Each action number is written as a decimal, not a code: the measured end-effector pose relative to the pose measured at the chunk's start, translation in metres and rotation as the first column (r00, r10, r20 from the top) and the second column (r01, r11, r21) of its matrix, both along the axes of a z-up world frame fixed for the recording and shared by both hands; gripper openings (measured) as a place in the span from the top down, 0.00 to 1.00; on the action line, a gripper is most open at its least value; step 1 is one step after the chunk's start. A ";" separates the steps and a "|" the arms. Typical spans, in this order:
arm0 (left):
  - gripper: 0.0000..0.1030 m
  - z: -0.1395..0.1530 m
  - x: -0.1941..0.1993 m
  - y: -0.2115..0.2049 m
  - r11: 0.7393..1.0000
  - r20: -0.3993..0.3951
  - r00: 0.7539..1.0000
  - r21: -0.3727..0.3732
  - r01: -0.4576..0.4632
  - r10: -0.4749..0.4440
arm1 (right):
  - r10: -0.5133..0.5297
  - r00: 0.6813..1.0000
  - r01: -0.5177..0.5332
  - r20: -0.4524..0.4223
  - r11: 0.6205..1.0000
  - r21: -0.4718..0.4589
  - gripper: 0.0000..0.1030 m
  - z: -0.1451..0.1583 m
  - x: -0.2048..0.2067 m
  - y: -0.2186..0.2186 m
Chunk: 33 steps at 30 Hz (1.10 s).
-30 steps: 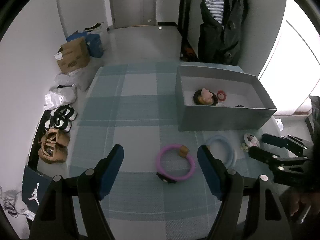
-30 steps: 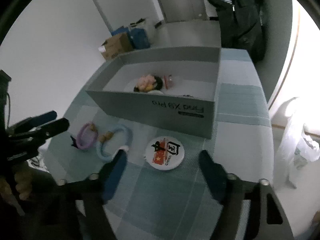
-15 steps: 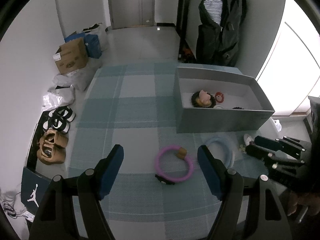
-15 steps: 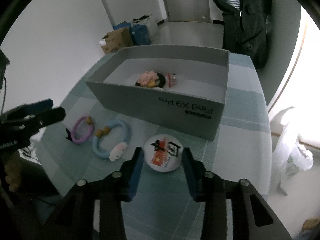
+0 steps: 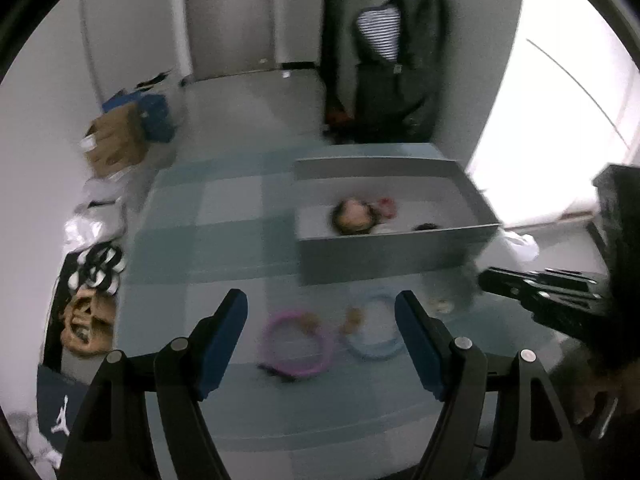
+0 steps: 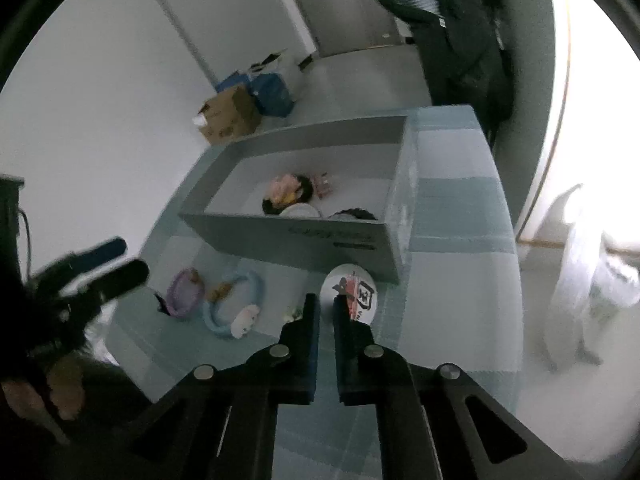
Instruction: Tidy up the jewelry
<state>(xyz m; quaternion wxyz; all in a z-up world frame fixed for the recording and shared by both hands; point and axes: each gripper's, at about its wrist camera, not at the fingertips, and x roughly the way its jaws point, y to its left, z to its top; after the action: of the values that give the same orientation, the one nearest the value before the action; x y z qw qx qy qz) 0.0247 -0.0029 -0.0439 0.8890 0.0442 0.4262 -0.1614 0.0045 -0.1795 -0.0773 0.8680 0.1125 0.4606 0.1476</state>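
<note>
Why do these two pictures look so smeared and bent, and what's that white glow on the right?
Left wrist view: motion blur smears the grey box and pink bracelet; its own fingers stay sharp. Right wrist view: milder blur, the round badge still readable. Both: fisheye curving, dark corners, overexposed window at right.

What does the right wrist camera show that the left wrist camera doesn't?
Only the right wrist view shows the round badge clamped at its edge by the right gripper, and the white charm on the blue ring.

Only the left wrist view shows the shoes on the floor and the open left gripper.

Both show the grey box, the purple ring, the blue ring and the checked tablecloth.
</note>
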 end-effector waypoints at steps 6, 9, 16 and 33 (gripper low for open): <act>0.30 -0.001 -0.004 -0.034 0.993 -0.007 0.993 0.004 0.120 -0.120 | -0.038 0.999 0.039 -0.012 0.999 0.025 0.98 0.003 -0.002 -0.013; 0.30 -0.005 -0.005 -0.052 0.985 -0.024 0.985 0.020 0.172 -0.172 | -0.051 0.999 0.051 -0.011 0.999 0.007 0.98 0.006 -0.004 -0.014; 0.30 -0.019 -0.003 -0.090 0.951 -0.044 0.958 0.117 0.285 -0.282 | -0.066 0.998 0.066 -0.019 0.998 0.004 0.98 0.005 -0.003 -0.024; 0.41 -0.047 0.018 -0.093 0.944 -0.159 0.941 0.091 0.316 -0.299 | -0.035 0.997 0.034 -0.074 0.999 -0.012 0.91 -0.009 0.009 -0.019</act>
<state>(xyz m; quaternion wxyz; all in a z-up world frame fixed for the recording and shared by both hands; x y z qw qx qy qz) 0.0427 -0.0959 -0.0911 0.8160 0.1499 0.4852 -0.2762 0.0140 -0.1980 -0.0865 0.8534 0.1212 0.4911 0.1260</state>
